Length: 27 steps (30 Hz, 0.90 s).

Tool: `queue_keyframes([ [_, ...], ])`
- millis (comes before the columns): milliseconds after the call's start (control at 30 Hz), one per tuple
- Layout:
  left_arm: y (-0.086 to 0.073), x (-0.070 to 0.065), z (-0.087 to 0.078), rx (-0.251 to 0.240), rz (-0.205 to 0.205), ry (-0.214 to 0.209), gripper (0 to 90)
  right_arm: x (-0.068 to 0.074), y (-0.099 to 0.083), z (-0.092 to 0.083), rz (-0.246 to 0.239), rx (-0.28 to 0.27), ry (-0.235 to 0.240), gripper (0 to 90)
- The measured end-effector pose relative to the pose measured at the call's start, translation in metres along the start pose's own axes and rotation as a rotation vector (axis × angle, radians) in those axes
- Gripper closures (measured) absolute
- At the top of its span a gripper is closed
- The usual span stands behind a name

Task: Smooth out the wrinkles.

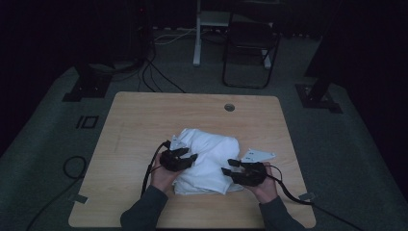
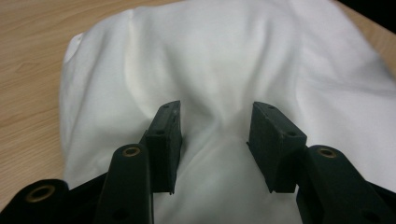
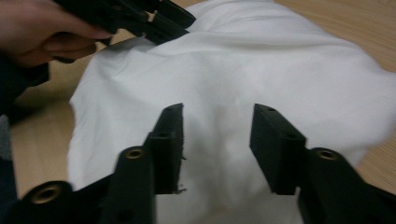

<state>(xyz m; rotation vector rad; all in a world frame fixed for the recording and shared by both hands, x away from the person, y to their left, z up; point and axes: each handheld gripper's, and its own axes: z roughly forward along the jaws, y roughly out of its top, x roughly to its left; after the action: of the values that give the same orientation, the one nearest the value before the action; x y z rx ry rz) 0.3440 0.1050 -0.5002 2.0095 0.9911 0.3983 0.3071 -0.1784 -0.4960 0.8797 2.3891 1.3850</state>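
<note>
Right now a bunched white cloth [image 1: 208, 159] lies on the wooden table [image 1: 139, 120], a little toward the person's side of its middle — a soft, rumpled heap with folds running across it. The left tool [image 1: 192, 158] sits at the cloth's left edge, held in the person's left hand [image 1: 163, 175]; in the left gripper view its jaws stand apart over the fabric [image 2: 224, 60], with a pinched ridge of cloth rising between them, though neither pad is clamped on it. The right tool [image 1: 229, 166] is at the cloth's near right edge, in the right hand [image 1: 263, 185]; in the right gripper view its jaws are likewise spread wide above the white cloth [image 3: 261, 70], holding nothing. That same view shows the left tool [image 3: 173, 23] and the left hand [image 3: 42, 32] at the far side of the heap. Beyond the table, on the dim floor, stand a dark folding chair [image 1: 250, 45] and some loose cables [image 1: 159, 79].
</note>
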Motion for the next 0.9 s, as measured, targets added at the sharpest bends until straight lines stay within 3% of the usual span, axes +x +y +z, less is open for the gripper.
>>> queue_keyframes([
  [100, 0.000, -0.005, -0.006, -0.017, 0.009, -0.002, 51.3, 0.002, 0.001, 0.014, 0.003, 0.016, -0.002, 47.9],
  [267, -0.014, -0.021, -0.024, -0.018, 0.039, -0.020, 50.0, 0.000, -0.012, 0.029, -0.021, 0.102, -0.043, 46.7],
  [367, -0.020, -0.025, -0.032, -0.027, 0.036, -0.027, 49.9, -0.001, -0.021, 0.032, -0.022, 0.133, -0.055, 46.7],
  [467, -0.033, -0.029, -0.043, -0.024, 0.020, -0.061, 50.3, -0.004, -0.035, 0.036, -0.001, 0.179, -0.056, 46.8],
  [600, -0.046, -0.033, -0.037, 0.002, 0.038, -0.063, 49.9, -0.007, -0.039, 0.043, 0.012, 0.194, -0.055, 46.9],
  [800, -0.047, -0.031, -0.029, 0.011, 0.068, -0.041, 51.1, -0.013, -0.039, 0.052, 0.044, 0.192, -0.051, 47.4],
  [833, -0.044, -0.027, -0.023, 0.003, 0.074, 0.002, 51.7, -0.016, -0.037, 0.055, 0.055, 0.184, -0.059, 47.4],
  [900, -0.042, -0.022, -0.019, -0.005, 0.063, 0.023, 51.7, -0.019, -0.034, 0.061, 0.060, 0.177, -0.071, 47.5],
])
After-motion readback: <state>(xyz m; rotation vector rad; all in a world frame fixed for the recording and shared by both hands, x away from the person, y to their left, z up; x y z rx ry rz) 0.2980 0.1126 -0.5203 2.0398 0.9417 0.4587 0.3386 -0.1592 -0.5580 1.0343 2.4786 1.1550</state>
